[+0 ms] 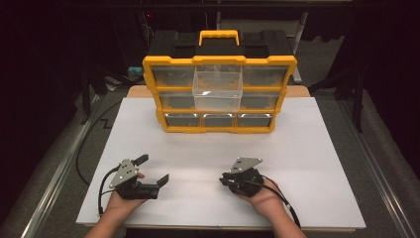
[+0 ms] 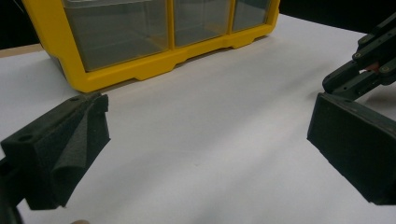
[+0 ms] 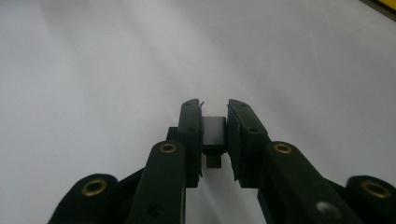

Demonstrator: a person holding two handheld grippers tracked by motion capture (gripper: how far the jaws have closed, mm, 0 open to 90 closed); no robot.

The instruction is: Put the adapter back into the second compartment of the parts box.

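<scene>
- Two hand-held grippers, one per hand, low over one white board [image 1: 297, 163], well apart from each other.
- Left gripper [image 1: 153, 168]: two black jaws spread wide, nothing between them but bare board; in the left gripper view [image 2: 205, 135], one foam-faced pad at each side of the frame, neither pad touching anything.
- Right gripper [image 1: 225, 180]: two jaws drawn close together and pinching one small black block [image 3: 215, 130], as seen in the right gripper view [image 3: 215, 112]; block seated between the two pads near their tips, just above the board, well short of the organizer.
- One left hand [image 1: 121, 201] and one right hand [image 1: 262, 198], both entering from the near edge of the board.
- Two grey three-cornered plates, one on top of each gripper; two black cables, one trailing from each.
- One yellow organizer [image 1: 220, 60] at the far edge of the board, with one yellow handle [image 1: 218, 34] on top and three tiers of clear drawers.
- Bottom tier: three drawers side by side, all pushed in.
- One clear drawer [image 1: 217, 89] in the middle column, pulled forward out of the frame, apparently empty.
</scene>
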